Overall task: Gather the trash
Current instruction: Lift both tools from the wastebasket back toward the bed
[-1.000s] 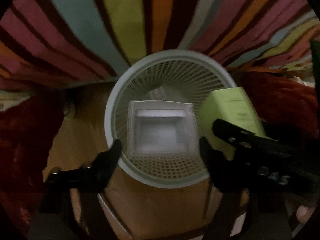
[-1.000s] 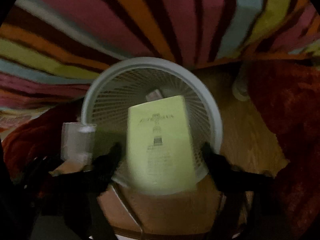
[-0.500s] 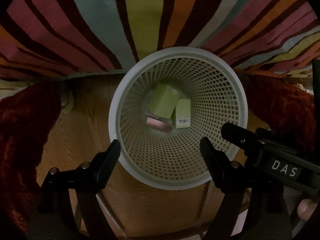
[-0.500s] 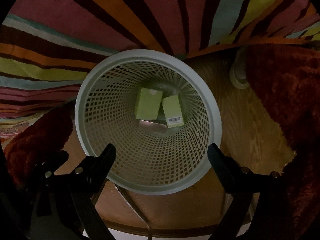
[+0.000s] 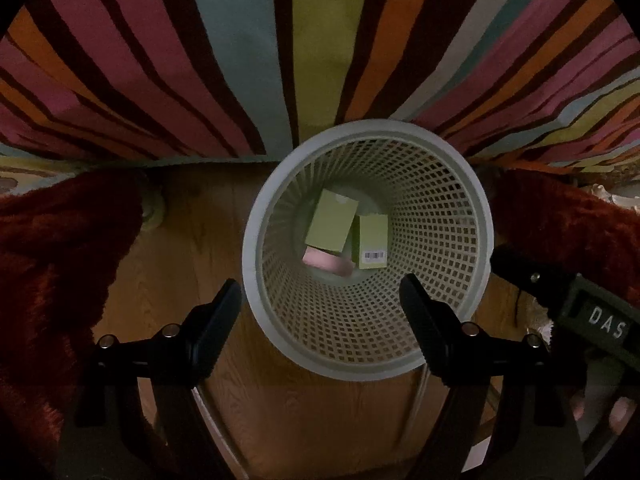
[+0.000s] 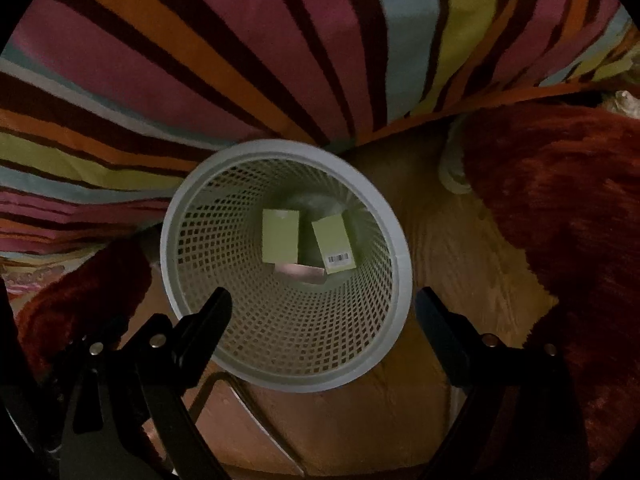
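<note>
Both the left gripper (image 5: 320, 300) and right gripper (image 6: 322, 312) hang over the bin (image 5: 256, 240) with jaws apart and empty. At its bottom, mid-frame, lie two green boxes (image 5: 332, 222) and a pink one (image 5: 324, 260). A striped cloth (image 5: 240, 60) fills the upper frame.

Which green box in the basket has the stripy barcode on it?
The right-hand green box, lying at the bottom of the white mesh basket. Its white barcode label faces up; the other green box beside it shows none.
</note>
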`<state>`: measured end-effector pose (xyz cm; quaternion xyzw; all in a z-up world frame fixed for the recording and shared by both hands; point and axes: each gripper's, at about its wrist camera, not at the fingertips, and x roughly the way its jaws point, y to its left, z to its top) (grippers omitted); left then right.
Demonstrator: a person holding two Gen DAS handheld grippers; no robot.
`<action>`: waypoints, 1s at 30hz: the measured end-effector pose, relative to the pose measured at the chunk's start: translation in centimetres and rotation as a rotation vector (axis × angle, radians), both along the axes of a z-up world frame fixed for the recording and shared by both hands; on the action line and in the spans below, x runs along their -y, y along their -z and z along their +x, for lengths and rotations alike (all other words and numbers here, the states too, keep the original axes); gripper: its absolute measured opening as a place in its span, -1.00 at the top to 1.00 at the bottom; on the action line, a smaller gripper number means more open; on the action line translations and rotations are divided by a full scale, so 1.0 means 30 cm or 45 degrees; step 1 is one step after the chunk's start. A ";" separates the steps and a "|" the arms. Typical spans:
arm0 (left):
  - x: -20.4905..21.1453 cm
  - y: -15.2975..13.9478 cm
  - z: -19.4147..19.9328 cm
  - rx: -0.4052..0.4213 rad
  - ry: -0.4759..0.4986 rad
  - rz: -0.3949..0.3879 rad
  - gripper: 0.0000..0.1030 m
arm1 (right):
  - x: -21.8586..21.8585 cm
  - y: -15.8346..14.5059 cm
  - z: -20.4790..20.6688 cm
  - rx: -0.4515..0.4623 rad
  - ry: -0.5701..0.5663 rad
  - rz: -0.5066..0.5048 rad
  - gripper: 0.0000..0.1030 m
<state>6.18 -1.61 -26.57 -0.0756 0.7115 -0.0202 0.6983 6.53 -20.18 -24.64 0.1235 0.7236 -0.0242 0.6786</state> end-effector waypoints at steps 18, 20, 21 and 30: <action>-0.039 -0.346 -0.037 0.446 0.002 0.027 -0.73 | 0.039 -0.399 -0.009 0.485 -0.051 -0.100 -0.72; -0.044 -0.403 -0.039 0.530 0.024 0.075 -0.73 | 0.042 -0.471 -0.002 0.589 -0.071 -0.107 -0.72; -0.050 -0.434 -0.038 0.570 0.028 0.095 -0.73 | 0.048 -0.497 0.003 0.627 -0.079 -0.109 -0.72; -0.106 -0.665 0.057 0.819 0.012 0.158 -0.73 | 0.036 -0.667 0.106 0.881 -0.148 -0.062 -0.72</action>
